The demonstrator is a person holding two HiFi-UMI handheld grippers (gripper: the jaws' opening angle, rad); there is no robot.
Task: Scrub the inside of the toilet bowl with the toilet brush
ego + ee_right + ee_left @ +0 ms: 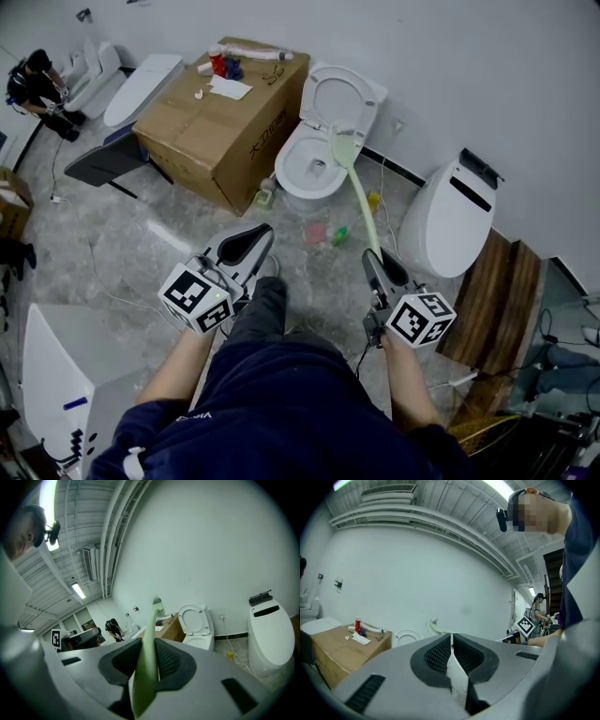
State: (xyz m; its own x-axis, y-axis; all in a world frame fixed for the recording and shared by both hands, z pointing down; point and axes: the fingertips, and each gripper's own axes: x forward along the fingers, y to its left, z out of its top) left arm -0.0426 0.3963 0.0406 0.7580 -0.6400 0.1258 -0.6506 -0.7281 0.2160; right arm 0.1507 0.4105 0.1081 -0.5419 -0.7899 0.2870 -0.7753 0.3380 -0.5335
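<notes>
A white toilet [314,167] stands against the wall with its lid [339,97] raised. The pale green toilet brush [360,202] runs from my right gripper [377,262] up to the bowl's rim, where its head [341,146] hangs over the open bowl. In the right gripper view the gripper [149,645] is shut on the brush handle [148,634], and the toilet [196,626] is ahead. My left gripper [247,246] hovers over the floor left of the brush, shut on nothing. From the left gripper [452,642] the brush head [433,626] shows beyond the jaws.
A cardboard box [223,117] with bottles and paper on top stands left of the toilet. Another white toilet [454,217] stands to the right, with wooden boards [497,298] beside it. Small bottles [338,235] and a cable lie on the floor near the bowl. A person [37,86] crouches far left.
</notes>
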